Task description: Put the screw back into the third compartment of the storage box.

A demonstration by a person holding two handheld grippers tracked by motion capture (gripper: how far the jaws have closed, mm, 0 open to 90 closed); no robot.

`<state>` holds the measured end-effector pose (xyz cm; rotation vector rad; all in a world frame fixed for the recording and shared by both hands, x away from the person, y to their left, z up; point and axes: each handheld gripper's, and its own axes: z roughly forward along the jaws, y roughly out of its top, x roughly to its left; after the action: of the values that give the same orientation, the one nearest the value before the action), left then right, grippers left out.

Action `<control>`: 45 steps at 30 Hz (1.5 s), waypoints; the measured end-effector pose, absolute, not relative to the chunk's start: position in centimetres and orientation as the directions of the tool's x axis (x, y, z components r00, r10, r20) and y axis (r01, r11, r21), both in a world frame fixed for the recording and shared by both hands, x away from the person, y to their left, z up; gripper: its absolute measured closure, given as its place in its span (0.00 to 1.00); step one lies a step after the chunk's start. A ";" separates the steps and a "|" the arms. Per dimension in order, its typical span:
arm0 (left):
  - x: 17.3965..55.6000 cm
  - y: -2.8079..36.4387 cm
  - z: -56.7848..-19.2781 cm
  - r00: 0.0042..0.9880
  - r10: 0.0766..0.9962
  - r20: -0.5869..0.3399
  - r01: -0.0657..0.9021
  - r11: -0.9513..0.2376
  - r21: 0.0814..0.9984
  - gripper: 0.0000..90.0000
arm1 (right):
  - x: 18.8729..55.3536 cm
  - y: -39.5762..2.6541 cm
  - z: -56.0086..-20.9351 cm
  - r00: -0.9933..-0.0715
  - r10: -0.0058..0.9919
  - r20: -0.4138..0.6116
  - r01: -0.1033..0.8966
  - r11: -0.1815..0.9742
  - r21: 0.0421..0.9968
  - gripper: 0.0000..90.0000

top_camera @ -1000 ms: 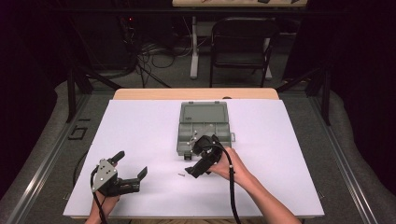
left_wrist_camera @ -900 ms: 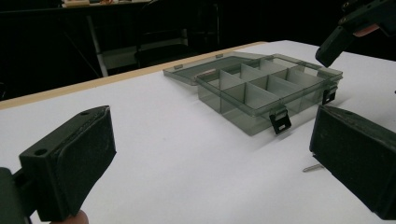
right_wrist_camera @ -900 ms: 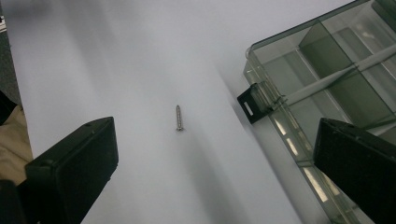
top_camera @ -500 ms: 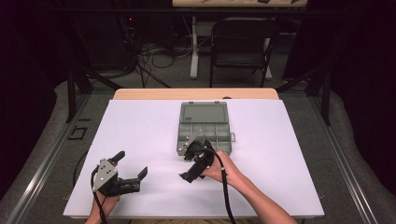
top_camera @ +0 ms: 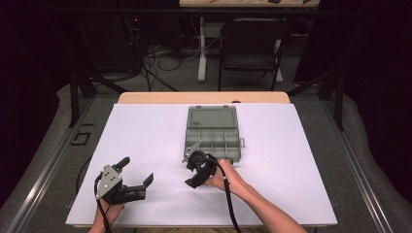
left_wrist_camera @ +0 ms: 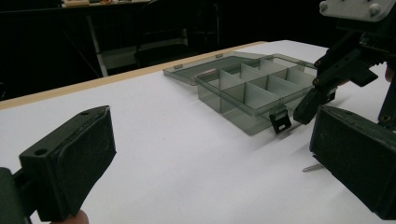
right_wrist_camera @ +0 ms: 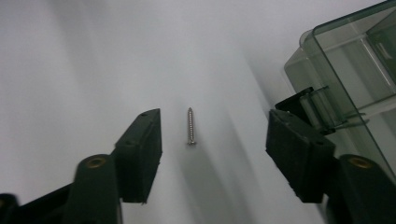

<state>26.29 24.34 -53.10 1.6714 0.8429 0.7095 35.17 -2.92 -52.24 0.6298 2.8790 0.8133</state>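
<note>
White paper covers the table [top_camera: 145, 131], dark room behind. At the left, the left gripper [top_camera: 130, 180] rests with its jaws apart and empty. Further right, the right gripper [right_wrist_camera: 212, 140] has come down over a small screw [right_wrist_camera: 190, 126] lying loose on the paper, just beside the open compartment box [top_camera: 214, 138]; its jaws have just been closing, the screw between them but untouched. Nothing is gripped yet; pinching, lifting and boxing remain, I'd judge.

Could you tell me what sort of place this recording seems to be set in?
Probably a lab or recording studio: a white-covered table with a compartment box, black curtained surroundings, loose cables on the floor and a folding chair behind.
</note>
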 end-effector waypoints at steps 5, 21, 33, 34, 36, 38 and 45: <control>26.2 24.3 -53.1 0.573 0.819 0.038 0.178 -0.170 0.969 0.00 | 35.0 -2.4 -52.9 -0.921 0.386 0.042 0.354 0.791 0.499 0.63; 26.3 24.3 -53.1 0.573 0.818 0.039 0.177 -0.170 0.969 0.00 | 35.2 -2.0 -53.9 -0.925 0.374 0.059 0.357 0.809 0.467 0.95; 26.3 24.3 -53.1 0.573 0.819 0.039 0.174 -0.168 0.970 0.00 | 35.7 -2.9 -52.8 -0.920 0.387 0.064 0.368 0.796 0.480 0.96; 26.3 24.3 -53.1 0.572 0.819 0.039 0.174 -0.168 0.970 0.00 | 35.8 -3.0 -52.6 -0.919 0.390 0.060 0.368 0.793 0.485 0.96; 26.3 24.3 -53.0 0.573 0.818 0.039 0.176 -0.170 0.970 0.00 | 35.8 -3.3 -52.2 -0.916 0.397 0.062 0.375 0.789 0.487 0.96; 26.3 24.3 -53.1 0.572 0.820 0.038 0.175 -0.167 0.970 0.00 | 35.8 -3.5 -51.8 -0.916 0.397 0.060 0.373 0.786 0.494 0.96; 26.3 24.3 -53.0 0.574 0.818 0.042 0.168 -0.167 0.971 0.00 | 35.7 -4.1 -50.4 -0.913 0.405 0.051 0.373 0.775 0.510 0.96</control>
<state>26.27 24.34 -53.03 1.6691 0.8338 0.7128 35.66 -4.14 -50.44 0.6368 2.9015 0.8146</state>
